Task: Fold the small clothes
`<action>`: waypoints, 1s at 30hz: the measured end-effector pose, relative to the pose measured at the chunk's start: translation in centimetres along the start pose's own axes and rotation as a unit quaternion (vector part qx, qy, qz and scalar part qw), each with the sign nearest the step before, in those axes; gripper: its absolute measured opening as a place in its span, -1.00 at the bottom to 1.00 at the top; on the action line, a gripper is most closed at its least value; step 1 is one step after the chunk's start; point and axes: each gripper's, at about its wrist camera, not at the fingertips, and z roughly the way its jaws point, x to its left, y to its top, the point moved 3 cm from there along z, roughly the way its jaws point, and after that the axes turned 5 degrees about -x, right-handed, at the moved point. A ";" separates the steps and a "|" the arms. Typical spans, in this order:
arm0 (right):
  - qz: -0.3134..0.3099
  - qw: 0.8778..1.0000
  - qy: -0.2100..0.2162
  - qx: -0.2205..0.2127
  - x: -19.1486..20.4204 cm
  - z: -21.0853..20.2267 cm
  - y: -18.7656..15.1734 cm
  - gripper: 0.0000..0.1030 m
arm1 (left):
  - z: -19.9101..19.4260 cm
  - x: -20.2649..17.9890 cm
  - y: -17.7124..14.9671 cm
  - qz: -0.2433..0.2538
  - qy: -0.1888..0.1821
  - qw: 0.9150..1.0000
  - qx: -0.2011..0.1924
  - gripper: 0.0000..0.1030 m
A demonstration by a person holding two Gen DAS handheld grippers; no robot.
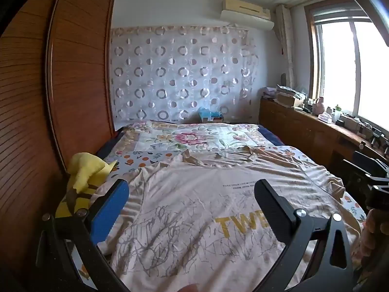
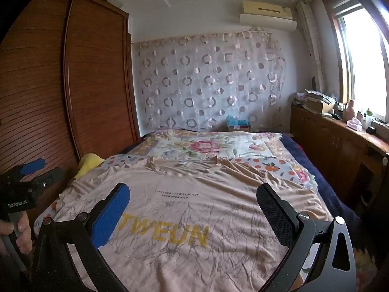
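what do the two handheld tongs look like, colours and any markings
Both tongs, left and right, look alike: black angular frames with silver pivot bolts, one finger faced with a blue pad, the other with a black dimpled pad. Seen from the right wrist camera, the left tool's black body carries white lettering above a grey handle.

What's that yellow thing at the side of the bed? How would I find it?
Start at the big wooden wardrobe along the left wall, then look down to the bed edge beside it. There, left of the spread-out beige T-shirt printed with yellow letters, lies a crumpled yellow cloth. It is the only plain bright-yellow piece; everything near it is floral or beige.
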 end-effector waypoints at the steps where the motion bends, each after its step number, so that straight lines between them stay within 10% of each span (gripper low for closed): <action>1: 0.000 1.000 0.000 -0.004 0.0 0.0 0.0 1.00 | 0.0 0.0 0.0 -0.001 0.001 1.000 0.000 1.00; 30: 0.001 1.000 0.000 -0.003 0.3 -0.1 0.0 1.00 | 0.0 0.0 0.0 0.001 0.000 1.000 -0.007 1.00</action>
